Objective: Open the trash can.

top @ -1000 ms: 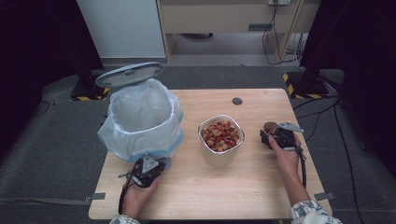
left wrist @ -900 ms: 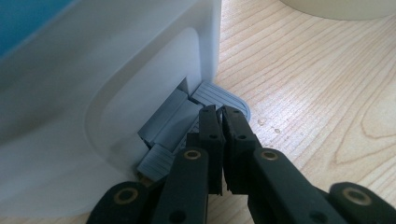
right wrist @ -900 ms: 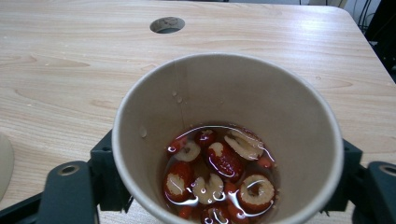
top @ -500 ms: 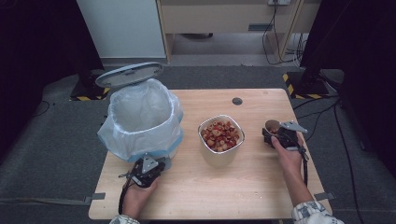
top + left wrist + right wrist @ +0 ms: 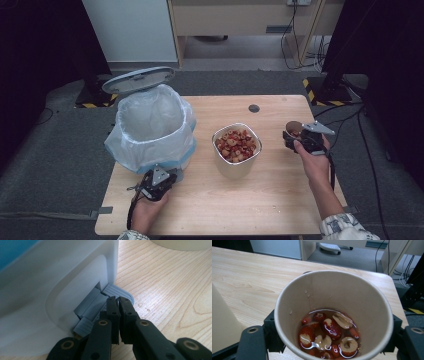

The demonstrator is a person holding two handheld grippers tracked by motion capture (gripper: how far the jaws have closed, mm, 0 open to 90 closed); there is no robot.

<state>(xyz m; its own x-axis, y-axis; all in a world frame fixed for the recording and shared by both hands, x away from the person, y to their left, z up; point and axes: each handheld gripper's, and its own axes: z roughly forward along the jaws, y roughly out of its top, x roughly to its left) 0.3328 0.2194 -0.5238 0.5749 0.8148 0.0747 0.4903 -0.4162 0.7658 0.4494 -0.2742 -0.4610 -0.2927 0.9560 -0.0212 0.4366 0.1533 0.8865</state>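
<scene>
No readable text, label or number on anything here

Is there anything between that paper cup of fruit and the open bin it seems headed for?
Yes. The white bowl of red fruit slices stands on the table between the paper cup, clamped in the right gripper, and the lined bin.

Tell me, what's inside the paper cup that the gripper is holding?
The paper cup holds red fruit slices with pale middles, sitting in a little clear liquid. The slices cover the cup's bottom, so whatever lies under them cannot be seen.
</scene>
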